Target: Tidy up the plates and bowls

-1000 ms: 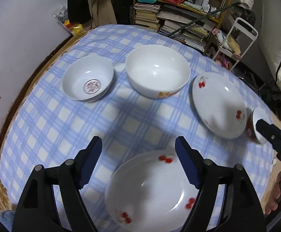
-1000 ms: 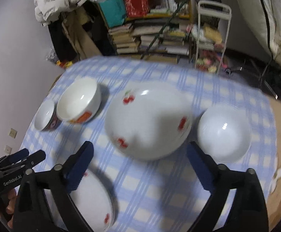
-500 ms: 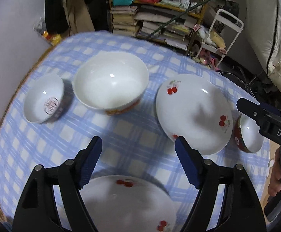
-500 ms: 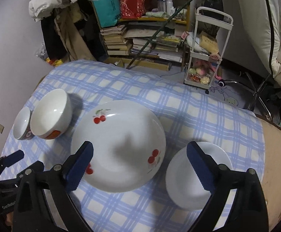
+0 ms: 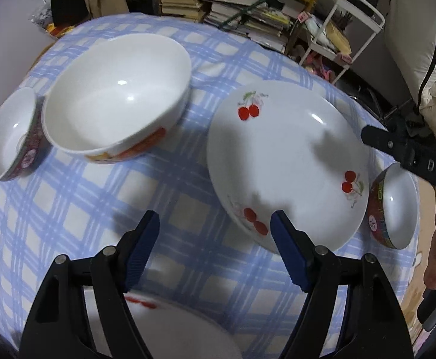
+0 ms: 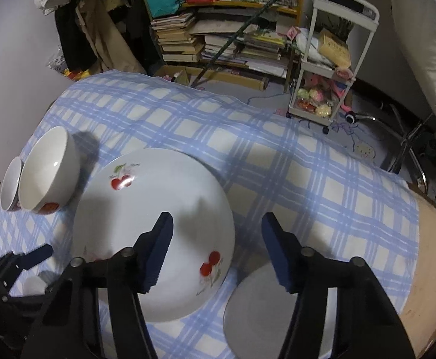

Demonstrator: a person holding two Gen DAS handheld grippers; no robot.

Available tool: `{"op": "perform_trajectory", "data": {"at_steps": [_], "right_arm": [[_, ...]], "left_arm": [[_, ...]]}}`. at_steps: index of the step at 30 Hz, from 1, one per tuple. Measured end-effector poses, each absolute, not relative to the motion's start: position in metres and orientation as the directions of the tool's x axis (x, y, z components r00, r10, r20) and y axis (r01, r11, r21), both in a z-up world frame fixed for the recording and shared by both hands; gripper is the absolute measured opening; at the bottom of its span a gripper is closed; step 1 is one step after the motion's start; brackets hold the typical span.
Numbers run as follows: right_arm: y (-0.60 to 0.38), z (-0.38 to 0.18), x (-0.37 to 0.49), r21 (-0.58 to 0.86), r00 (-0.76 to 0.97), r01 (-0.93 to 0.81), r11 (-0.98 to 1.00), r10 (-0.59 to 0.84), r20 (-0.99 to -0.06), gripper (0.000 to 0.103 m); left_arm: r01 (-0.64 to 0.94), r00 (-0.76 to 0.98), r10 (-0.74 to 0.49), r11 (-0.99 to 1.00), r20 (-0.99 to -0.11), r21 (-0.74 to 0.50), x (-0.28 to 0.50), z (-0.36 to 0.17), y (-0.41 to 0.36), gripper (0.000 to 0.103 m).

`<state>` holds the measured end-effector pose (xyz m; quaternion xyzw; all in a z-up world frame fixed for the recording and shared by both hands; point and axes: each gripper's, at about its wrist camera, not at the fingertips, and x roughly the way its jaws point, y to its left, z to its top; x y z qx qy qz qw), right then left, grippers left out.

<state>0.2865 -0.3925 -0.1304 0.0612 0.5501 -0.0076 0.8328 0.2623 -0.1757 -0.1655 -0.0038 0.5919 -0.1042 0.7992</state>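
Cherry plate (image 5: 287,161) upright, centre; large white bowl (image 5: 116,95) beside; small bowl (image 5: 8,134) touching it.

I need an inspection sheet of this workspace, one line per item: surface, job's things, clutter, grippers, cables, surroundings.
Surface: round table under a blue checked cloth.
Job's things: cherry plate in the middle; large white bowl touching a small patterned bowl; second small bowl; another cherry plate at the near edge.
Clutter: nothing seen on the table.
Grippers: left gripper closing slightly, nothing between its jaws; right gripper closing over the middle plate's rim, not touching.
Cables: black cable hanging by the white padding.
Surroundings: stacked books, white trolley.
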Motion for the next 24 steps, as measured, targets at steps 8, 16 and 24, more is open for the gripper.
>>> {"op": "perform_trajectory", "data": {"at_steps": [8,16,24], "right_arm": [[-0.400,-0.159,0.308,0.129,0.329,0.091,0.987,0.093,-0.940,0.051],[-0.400,-0.180,0.315,0.137,0.285,0.099,0.986,0.104,-0.953,0.020],[-0.401,-0.168,0.307,0.164,0.274,0.083,0.983,0.136,-0.952,0.014]], "left_arm": [[0.127,0.218,-0.180,0.980,-0.959,-0.155,0.282,-0.189,-0.178,0.044],[0.210,0.203,-0.177,0.969,-0.963,-0.133,0.295,-0.187,-0.189,0.020],[0.199,0.148,-0.210,0.964,-0.966,-0.179,0.301,-0.181,-0.180,0.019]]}}
